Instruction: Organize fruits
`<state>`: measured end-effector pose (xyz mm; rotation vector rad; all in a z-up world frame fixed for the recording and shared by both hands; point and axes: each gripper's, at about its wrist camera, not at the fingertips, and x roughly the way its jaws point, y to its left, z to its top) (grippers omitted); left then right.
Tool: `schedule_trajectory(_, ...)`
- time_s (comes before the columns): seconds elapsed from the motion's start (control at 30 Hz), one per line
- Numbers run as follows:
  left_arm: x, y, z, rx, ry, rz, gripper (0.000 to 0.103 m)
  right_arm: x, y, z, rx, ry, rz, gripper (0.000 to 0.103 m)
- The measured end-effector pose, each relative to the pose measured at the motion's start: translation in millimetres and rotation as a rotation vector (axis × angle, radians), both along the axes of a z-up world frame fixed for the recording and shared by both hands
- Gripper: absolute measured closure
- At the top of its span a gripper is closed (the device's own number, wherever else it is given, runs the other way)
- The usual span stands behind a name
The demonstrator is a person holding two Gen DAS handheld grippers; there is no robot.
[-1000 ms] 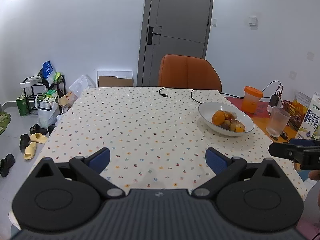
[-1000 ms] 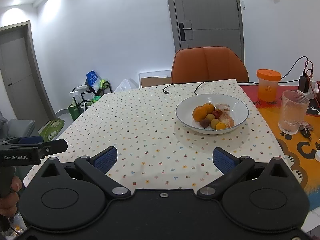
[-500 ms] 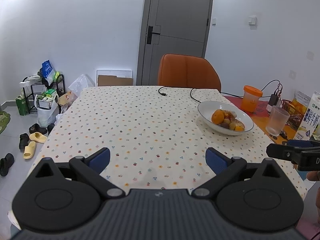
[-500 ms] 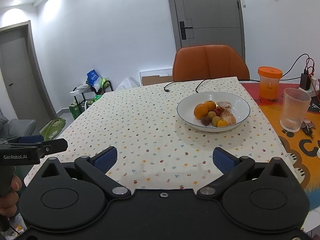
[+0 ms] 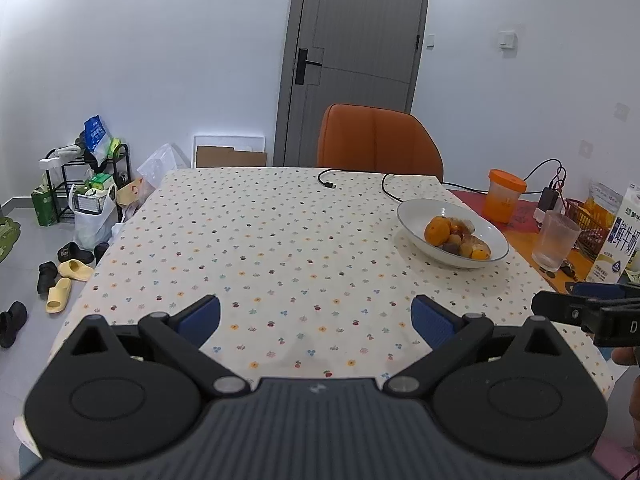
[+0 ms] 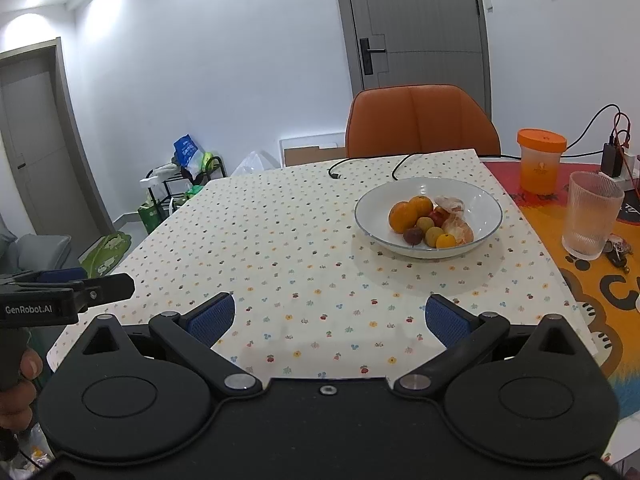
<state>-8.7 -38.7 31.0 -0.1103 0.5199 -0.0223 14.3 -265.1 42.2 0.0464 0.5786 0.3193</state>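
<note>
text: "GenRobot.AI" in white on the black body of the left gripper (image 6: 66, 294), seen from the right wrist view; a lone white "D" on the right gripper (image 5: 586, 312) at the frame edge | carton: milk carton (image 5: 622, 240) carries blue Chinese characters "鲜牛奶" | mat: orange mat (image 6: 608, 280) shows a large black "C"; rest cut off

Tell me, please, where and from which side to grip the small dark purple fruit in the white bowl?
Grip the small dark purple fruit across its round middle, coming from above and the near-left. It lies exposed at the pile's front edge in the white bowl; other fruit crowd its right and back.
</note>
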Motion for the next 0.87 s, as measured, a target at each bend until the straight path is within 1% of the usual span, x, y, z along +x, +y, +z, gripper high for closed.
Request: schedule_trajectory(0.87, -0.1, 3.1, 1.1, -0.004, -0.003, 0.012, 0.002, 2.2, -3.8, -1.7, -0.003, 0.003, -0.018, 0.000)
